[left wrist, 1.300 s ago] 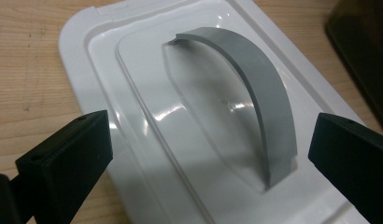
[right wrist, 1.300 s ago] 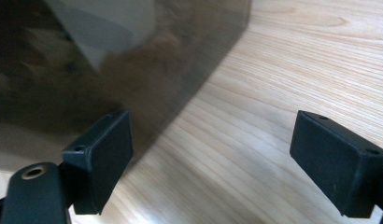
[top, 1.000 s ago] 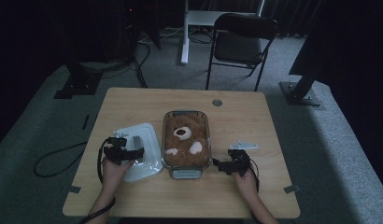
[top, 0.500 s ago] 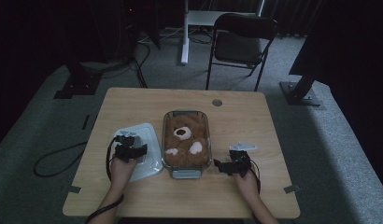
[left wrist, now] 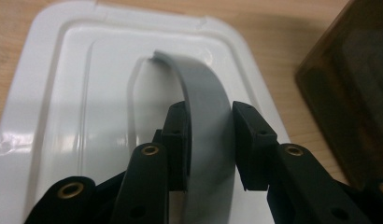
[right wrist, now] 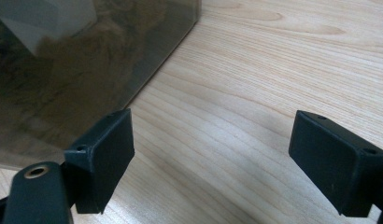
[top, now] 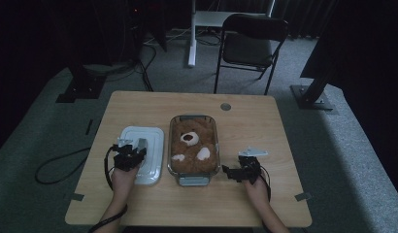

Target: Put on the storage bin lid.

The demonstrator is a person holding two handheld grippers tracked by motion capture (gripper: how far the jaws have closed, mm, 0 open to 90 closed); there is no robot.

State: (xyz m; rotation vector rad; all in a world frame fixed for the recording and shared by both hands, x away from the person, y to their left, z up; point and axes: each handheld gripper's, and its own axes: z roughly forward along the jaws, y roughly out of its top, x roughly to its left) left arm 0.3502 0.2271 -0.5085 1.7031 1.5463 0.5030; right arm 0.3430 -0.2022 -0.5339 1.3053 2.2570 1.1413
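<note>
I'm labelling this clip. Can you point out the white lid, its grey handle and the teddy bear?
white lid (left wrist: 77,93): left gripper view, flat top left of the handle.
grey handle (left wrist: 206,98): left gripper view, arched strap.
teddy bear (top: 190,138): high view, its muzzle.

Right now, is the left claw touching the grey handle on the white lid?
Touching. The left gripper view shows the left claw straddling the lid's grey handle, with one jaw pressed against the handle's side; a slim gap seems to remain at the other jaw.

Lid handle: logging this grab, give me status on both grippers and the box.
Left gripper astride the lid's grey handle, jaws not fully closed. Right gripper open, empty, beside the clear box. Teddy bear inside, nothing blocking.
</note>
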